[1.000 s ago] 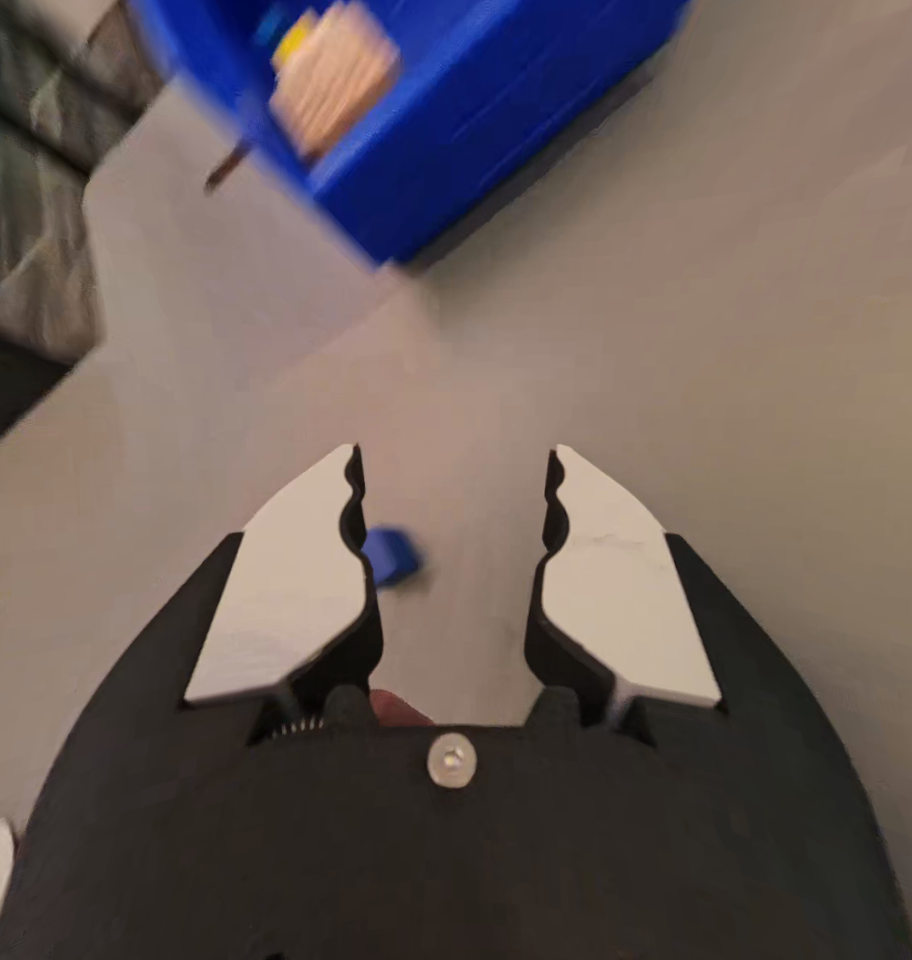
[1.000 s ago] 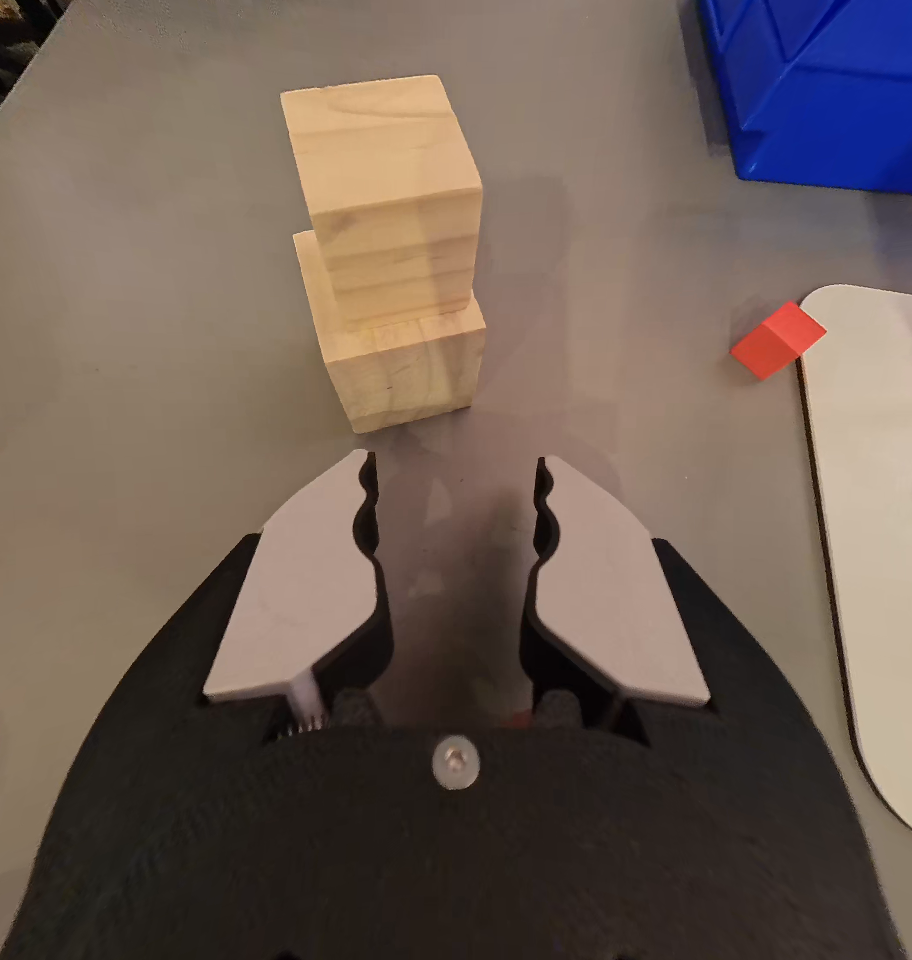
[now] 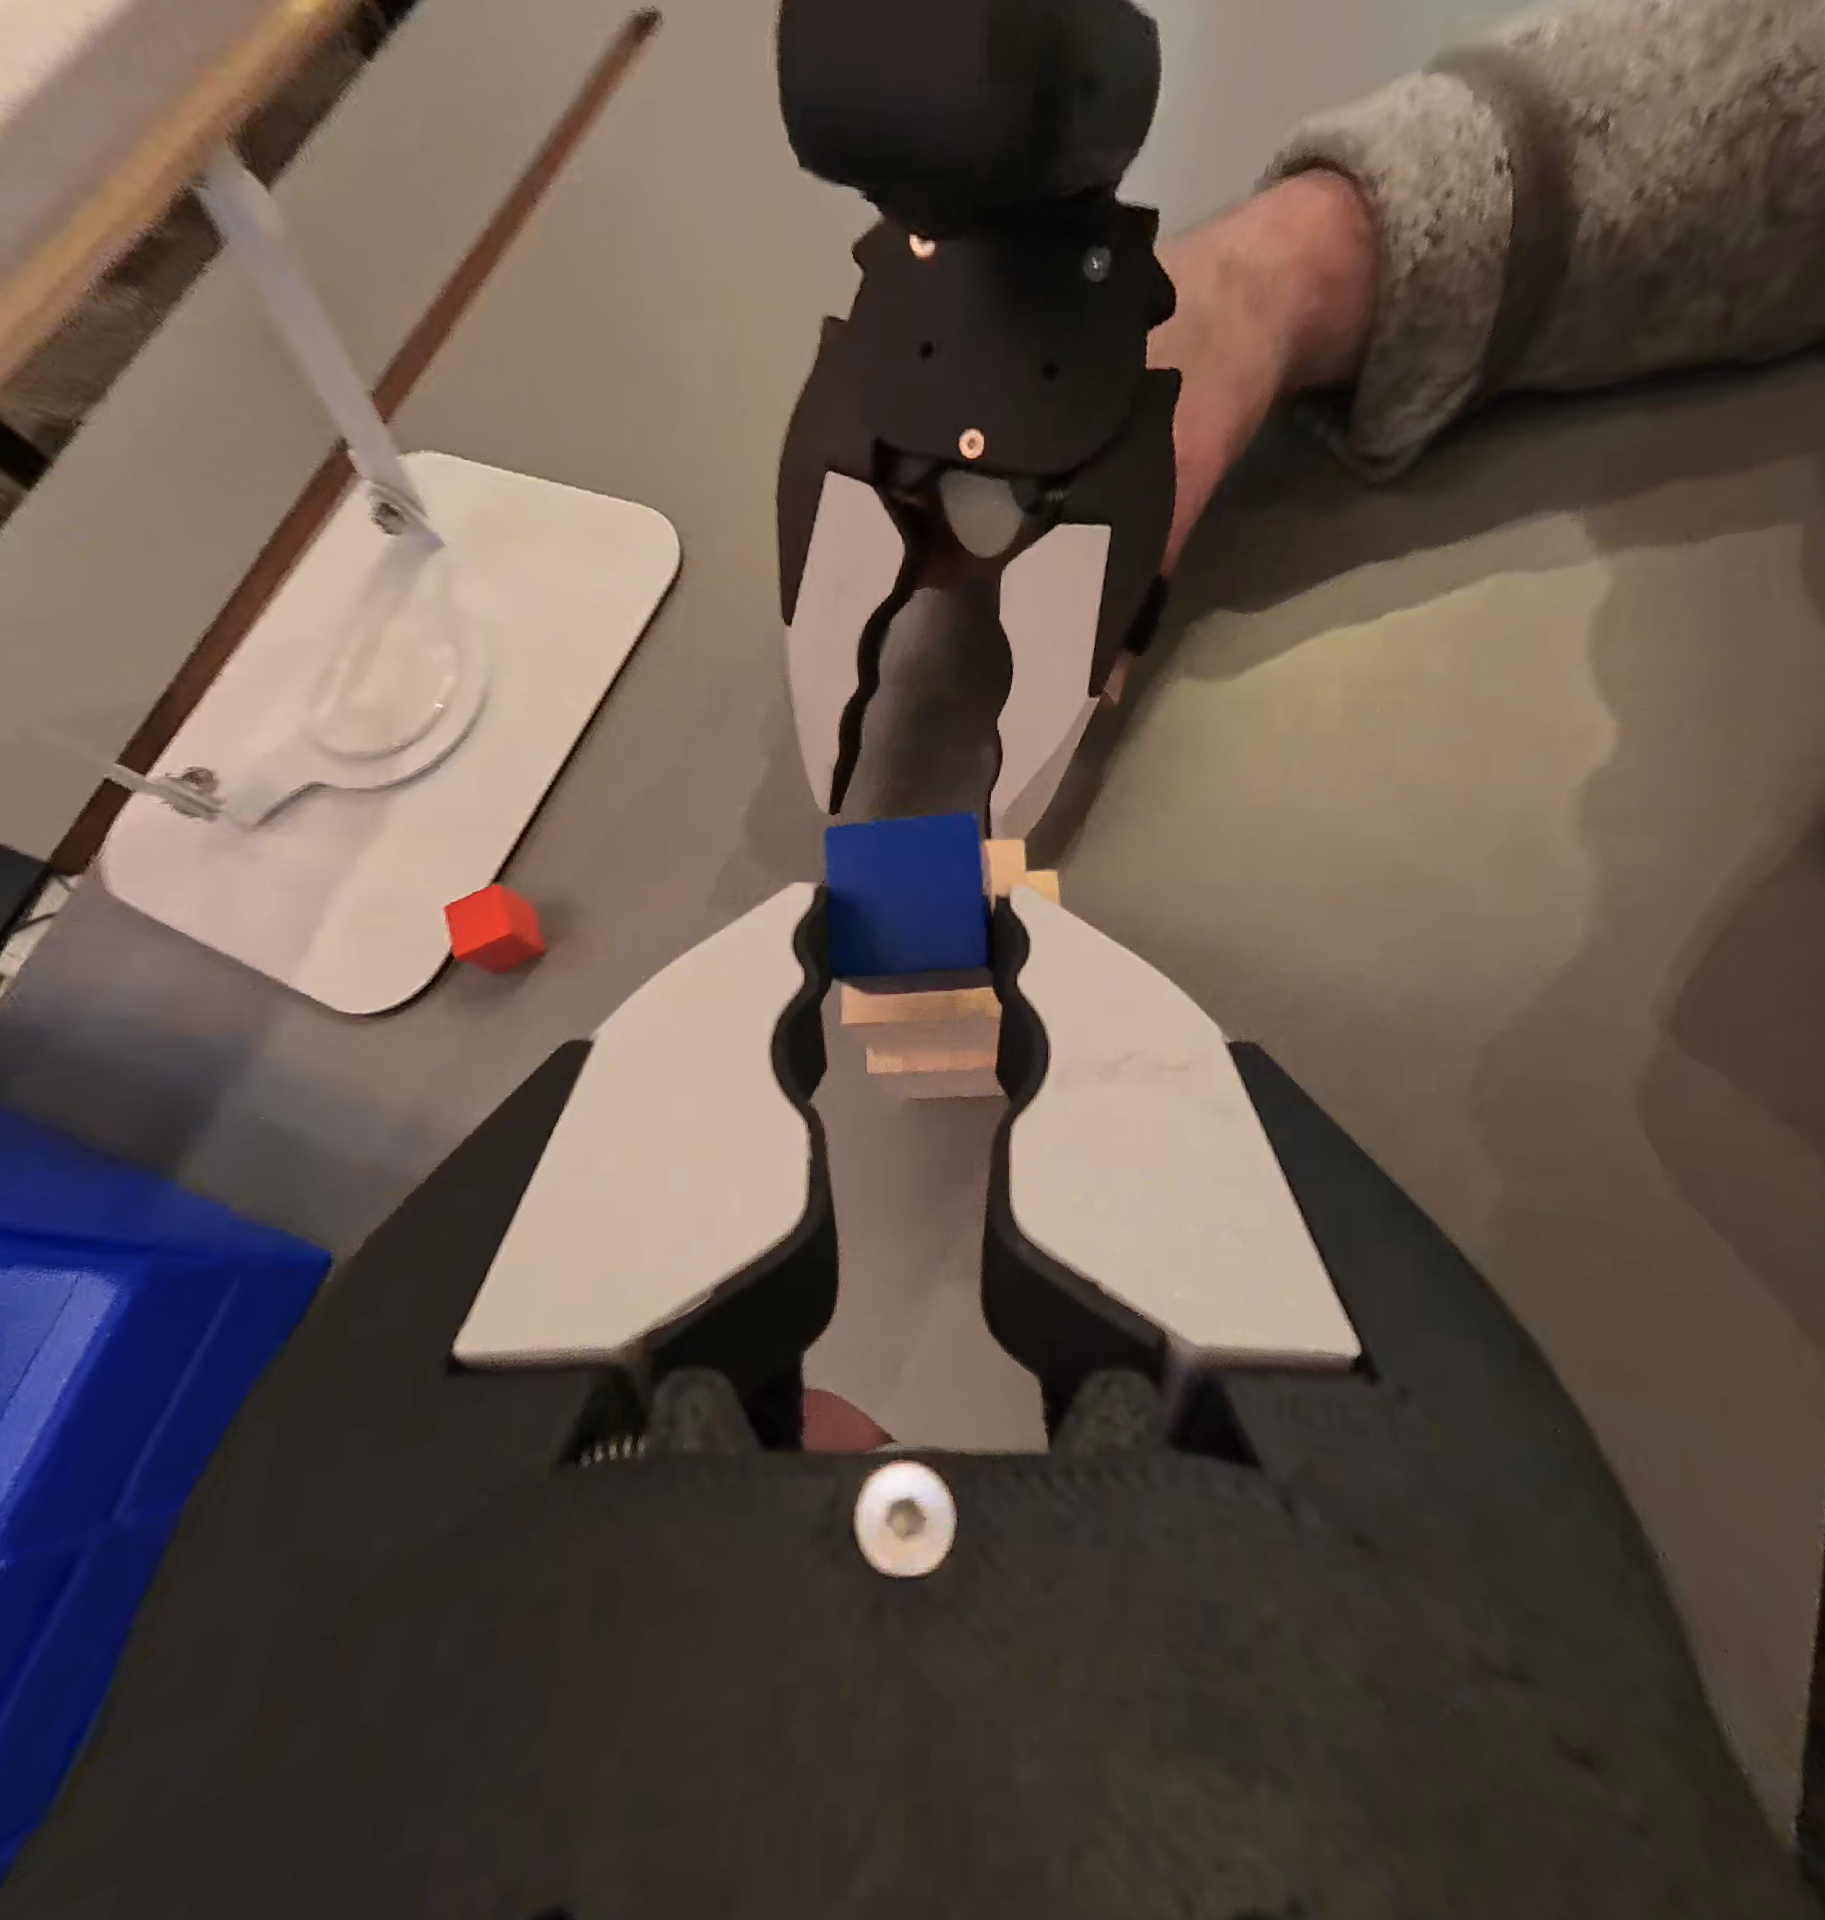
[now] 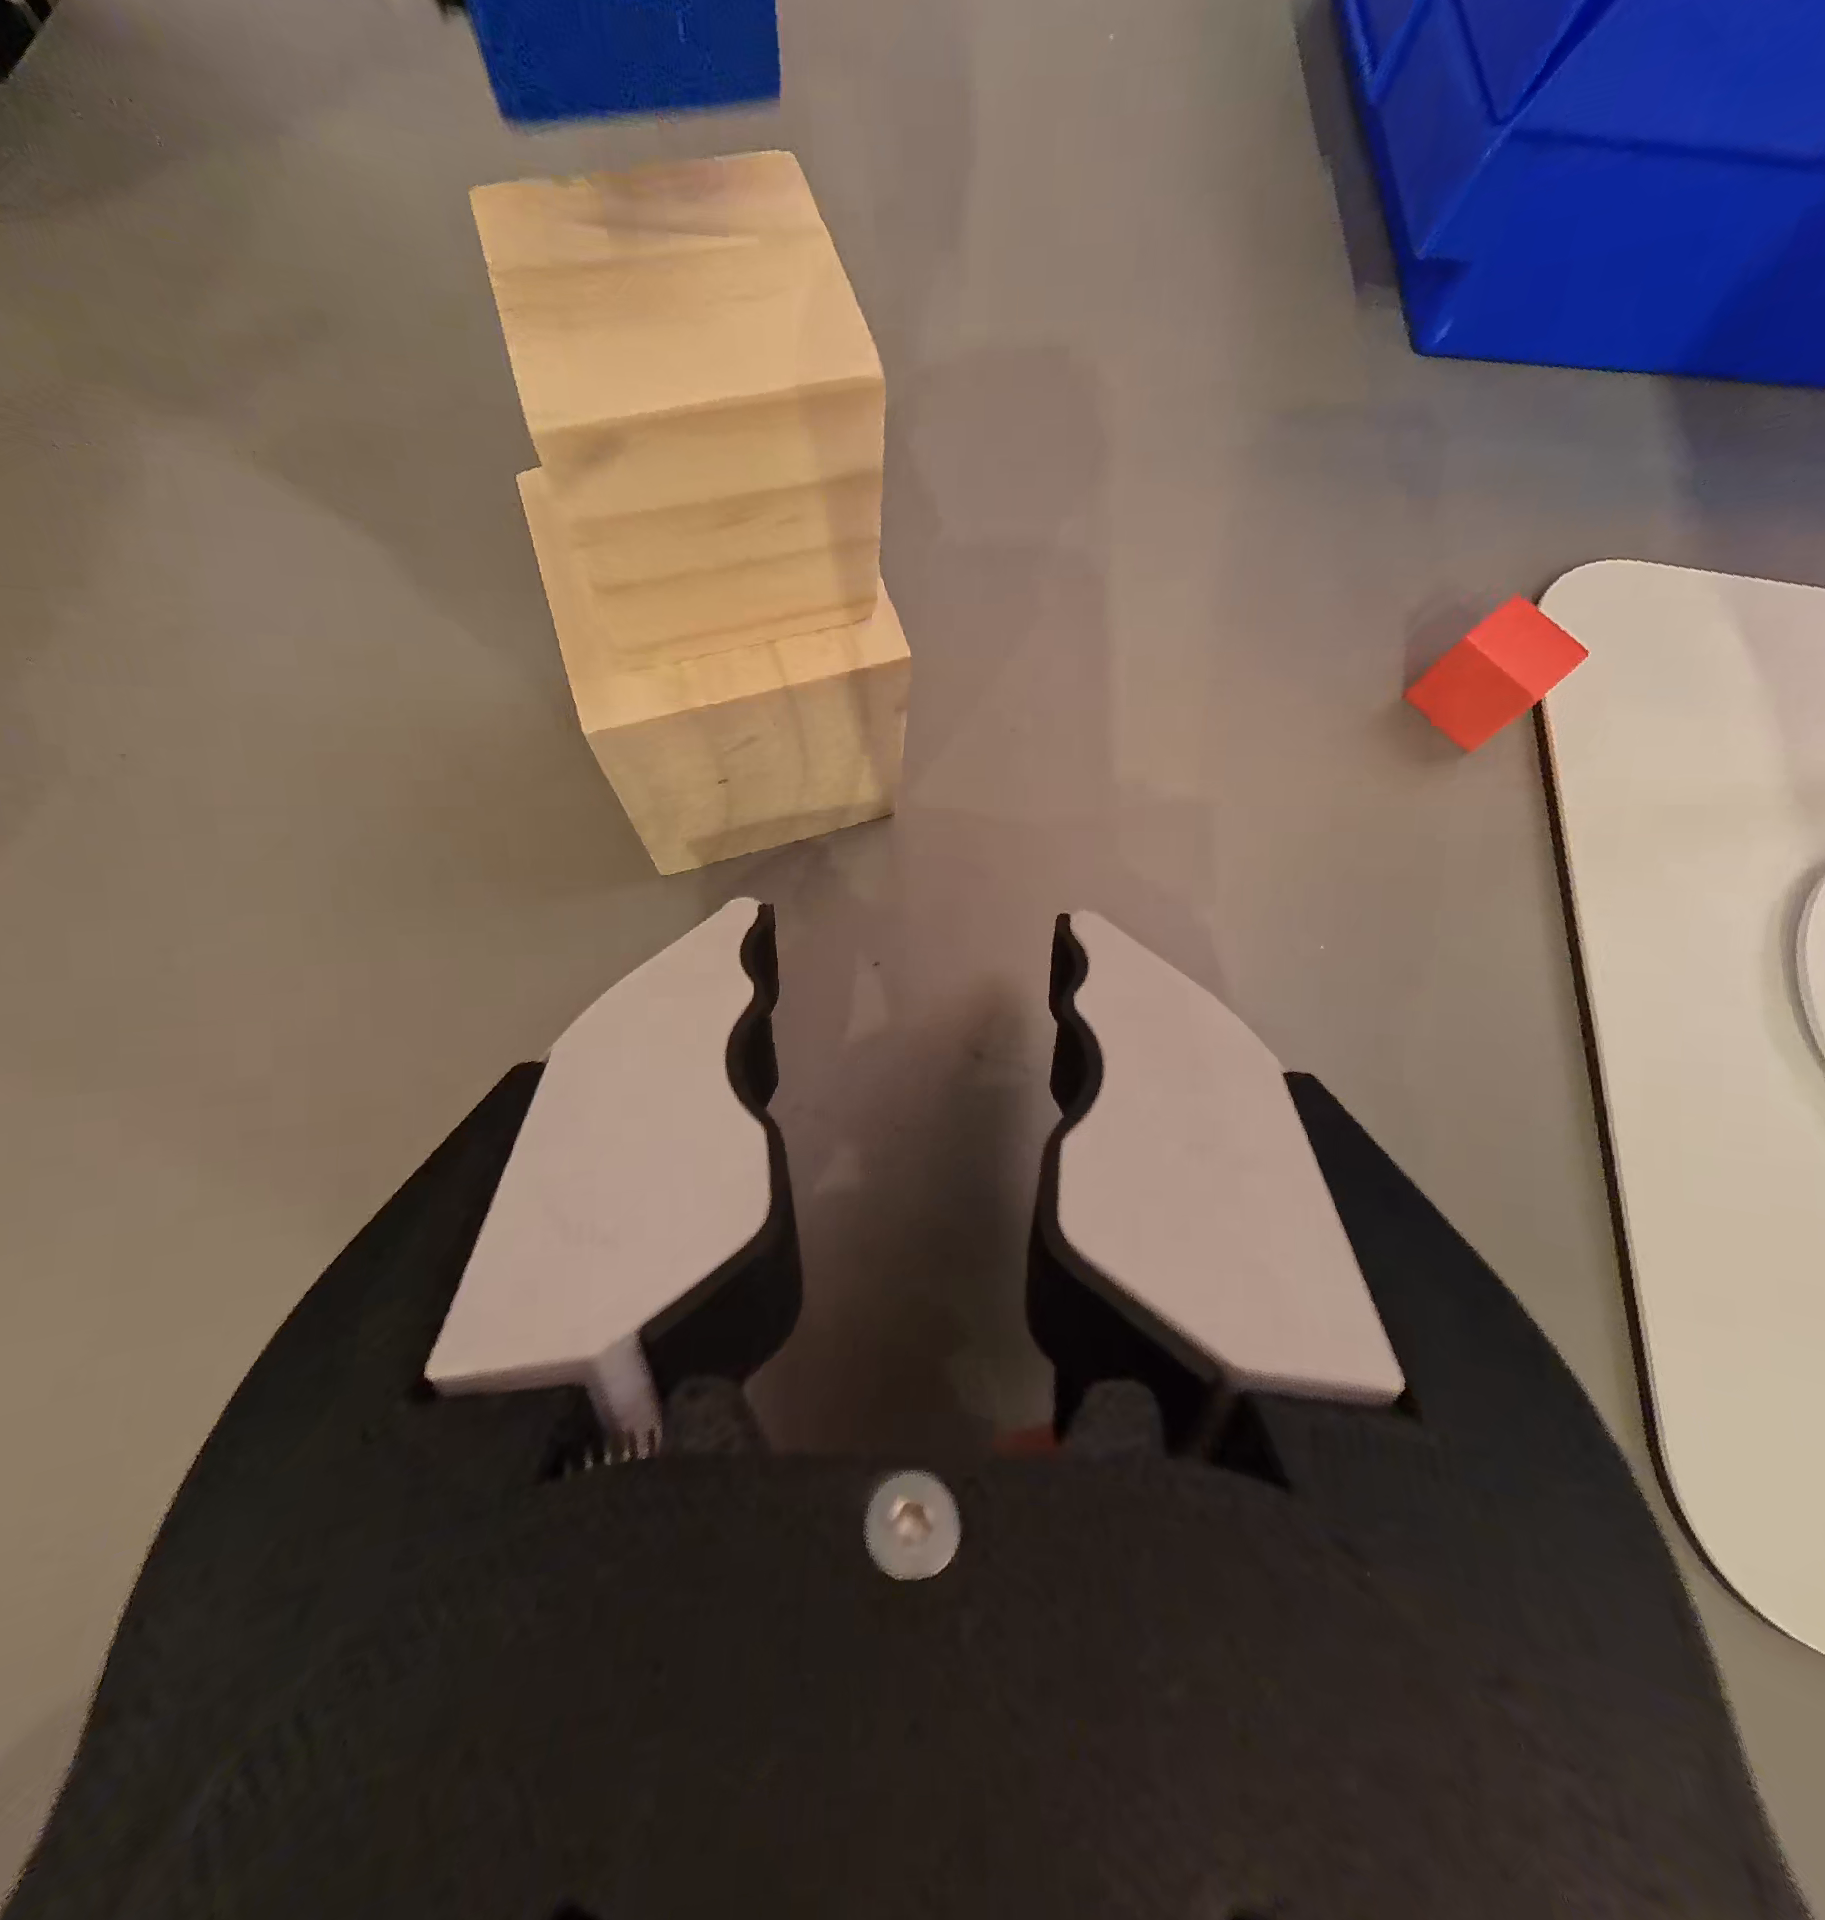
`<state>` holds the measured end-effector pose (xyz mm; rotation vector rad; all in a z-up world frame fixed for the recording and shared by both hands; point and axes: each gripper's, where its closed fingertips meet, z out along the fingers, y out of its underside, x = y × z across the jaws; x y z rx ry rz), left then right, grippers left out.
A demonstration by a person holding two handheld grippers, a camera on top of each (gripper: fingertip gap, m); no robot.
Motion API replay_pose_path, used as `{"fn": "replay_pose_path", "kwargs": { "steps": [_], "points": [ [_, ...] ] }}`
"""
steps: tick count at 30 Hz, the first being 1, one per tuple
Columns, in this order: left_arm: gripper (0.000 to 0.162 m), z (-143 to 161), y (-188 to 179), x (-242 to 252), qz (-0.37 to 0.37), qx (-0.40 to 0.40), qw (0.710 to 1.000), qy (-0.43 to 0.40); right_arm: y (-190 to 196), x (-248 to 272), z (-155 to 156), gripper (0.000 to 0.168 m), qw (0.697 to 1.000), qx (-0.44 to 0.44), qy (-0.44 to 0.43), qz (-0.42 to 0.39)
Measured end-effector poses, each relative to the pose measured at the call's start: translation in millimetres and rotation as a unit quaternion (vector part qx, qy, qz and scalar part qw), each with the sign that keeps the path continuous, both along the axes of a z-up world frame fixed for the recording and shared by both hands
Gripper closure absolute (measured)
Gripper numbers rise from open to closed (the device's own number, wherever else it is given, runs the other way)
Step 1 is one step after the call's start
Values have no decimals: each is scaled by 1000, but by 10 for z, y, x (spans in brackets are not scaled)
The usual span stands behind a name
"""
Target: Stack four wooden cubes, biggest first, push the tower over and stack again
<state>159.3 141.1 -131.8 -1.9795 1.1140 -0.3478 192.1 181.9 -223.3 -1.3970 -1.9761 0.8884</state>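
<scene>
Above the two stacked pale wooden cubes (image 4: 700, 520), small blue cube (image 3: 908, 909) gripped in left gripper (image 3: 908, 914) jaws for placing third; right gripper (image 4: 913, 925) jaws open, empty, near, leaving room.

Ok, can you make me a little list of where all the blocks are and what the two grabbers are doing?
tower: two plain wooden cubes, smaller on bigger
blue cube: gripped, hanging just above the tower
left gripper: shut on the blue cube
right gripper: open, empty, beside the tower
small red cube: on the grey table, by the white board
blue plastic bin: far right
</scene>
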Motion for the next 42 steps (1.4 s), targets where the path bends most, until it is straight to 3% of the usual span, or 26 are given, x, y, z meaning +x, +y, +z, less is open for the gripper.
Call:
{"fn": "replay_pose_path", "kwargs": {
  "steps": [5,7,10,14,18,22,24,26,27,31,36,42],
  "points": [
    [133,-126,14,50,-16,-38,999,18,-4,3,1,117,1000,-1,0,2],
    [105,-69,67,56,-8,-16,1000,15,14,-8,12,117,1000,-2,3,-2],
    [97,30,12,-41,-6,-6,1000,-7,142,-80,64,116,999,-3,21,-26],
    [104,-35,34,-493,60,8,997,-48,465,-348,119,118,996,7,40,-80],
    [113,-502,139,-931,129,2,991,-23,798,-708,75,124,990,37,31,-129],
    [115,-863,259,-1092,157,-19,987,2,989,-1004,54,105,983,33,21,-181],
    [115,-918,252,-1049,146,-29,989,0,1011,-1062,-23,114,981,31,-6,-189],
    [116,-950,263,-1059,147,-25,989,14,1023,-1072,-94,140,980,42,-32,-194],
    [116,-972,263,-1064,146,-24,989,23,1017,-1079,-90,145,979,45,-33,-194],
    [118,-997,270,-1058,143,-17,989,30,792,-1057,307,146,990,17,31,-138],
    [118,-998,272,-1062,143,-17,989,28,75,-756,1125,146,994,-14,97,48],
    [119,-1021,272,-1059,142,-16,989,40,-390,-417,1325,146,989,-2,51,142]
  ]
}}
